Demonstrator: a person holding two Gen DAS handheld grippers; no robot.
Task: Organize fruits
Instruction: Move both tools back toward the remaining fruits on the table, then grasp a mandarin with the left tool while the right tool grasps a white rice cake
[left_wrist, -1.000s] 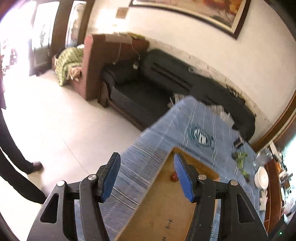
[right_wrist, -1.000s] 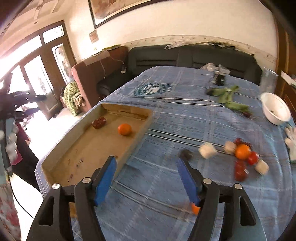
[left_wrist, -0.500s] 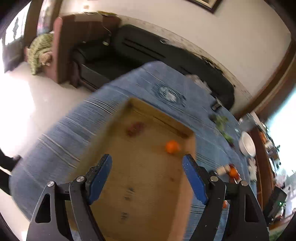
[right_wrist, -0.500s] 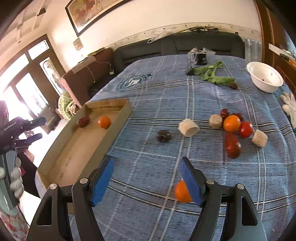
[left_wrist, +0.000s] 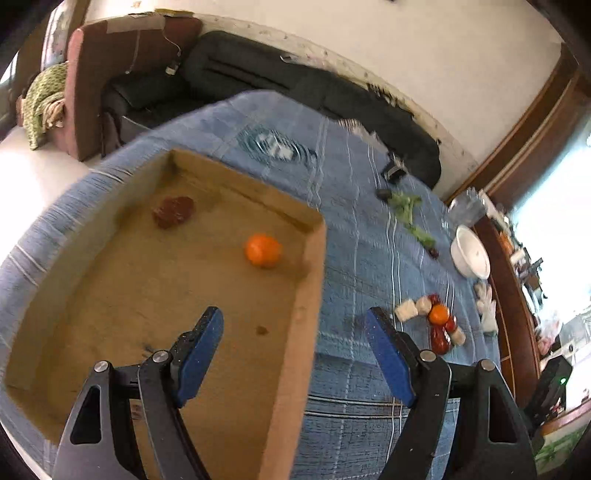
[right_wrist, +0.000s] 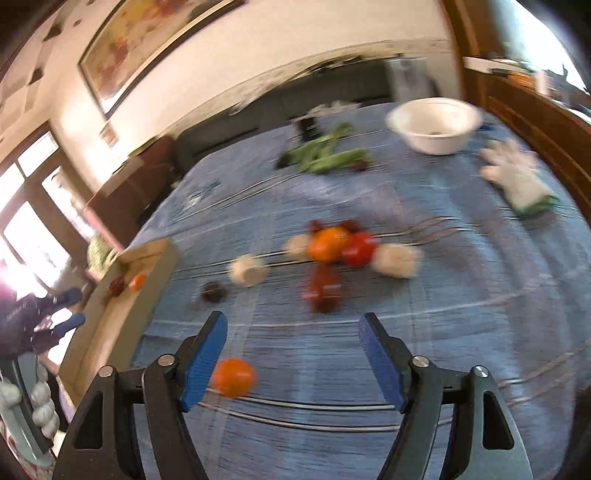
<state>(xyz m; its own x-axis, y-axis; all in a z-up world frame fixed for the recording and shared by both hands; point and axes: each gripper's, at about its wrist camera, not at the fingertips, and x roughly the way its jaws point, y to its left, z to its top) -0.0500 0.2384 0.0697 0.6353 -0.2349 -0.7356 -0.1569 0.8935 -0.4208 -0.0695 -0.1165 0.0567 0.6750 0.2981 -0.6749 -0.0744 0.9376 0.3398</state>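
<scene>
Orange fruit on blue-clothed tabletop, just inside my right gripper beside its left pad, jaws spread, empty; left gripper, likewise spread, over cardboard tray.

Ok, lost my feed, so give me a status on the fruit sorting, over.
Left gripper open over cardboard tray. Right gripper open, empty, loose orange by its left jaw. Two fruits in tray, the rest on the cloth. Nothing in the way.

White plaster wall at the far side, black sofa against it, brown armchair far left. Framed painting up high. Windows blown out (strong daylight), pale floor.
</scene>
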